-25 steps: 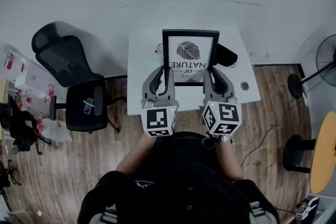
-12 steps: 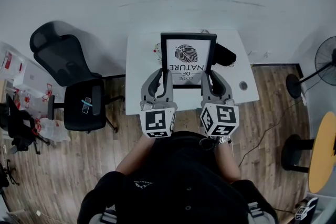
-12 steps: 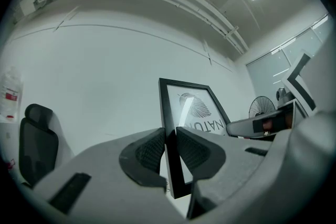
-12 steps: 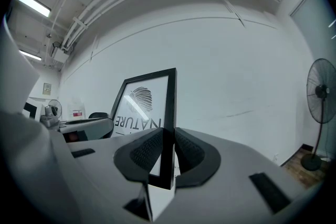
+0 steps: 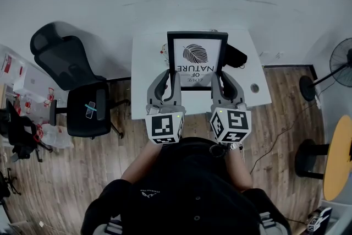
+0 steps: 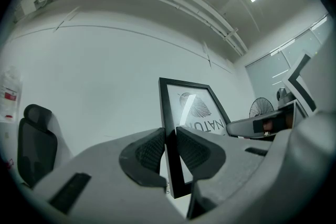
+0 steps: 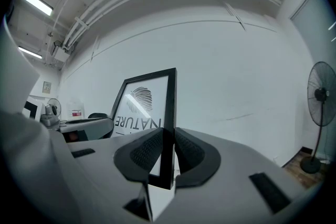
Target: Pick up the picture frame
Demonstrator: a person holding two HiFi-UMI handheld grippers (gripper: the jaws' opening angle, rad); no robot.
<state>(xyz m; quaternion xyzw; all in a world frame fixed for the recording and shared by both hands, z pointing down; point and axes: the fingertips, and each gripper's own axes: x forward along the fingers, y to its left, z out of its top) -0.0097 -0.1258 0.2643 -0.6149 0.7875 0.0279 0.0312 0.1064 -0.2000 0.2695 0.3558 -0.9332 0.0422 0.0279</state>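
Head view — left tool [image 5: 171, 76] and right tool [image 5: 221, 76] level, clamping picture frame [image 5: 197, 55].

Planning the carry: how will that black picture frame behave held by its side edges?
Probably stiff: the picture frame spans straight between the left gripper and right gripper without sagging. Likely fragile, since a glare streak suggests glazing. Its thin edges could slip or pivot in the grip.

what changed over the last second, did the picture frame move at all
Nothing visibly changed. The left gripper and right gripper stay shut on the picture frame's two side edges, frame and hands in the same place; only the whole head view drifts slightly.
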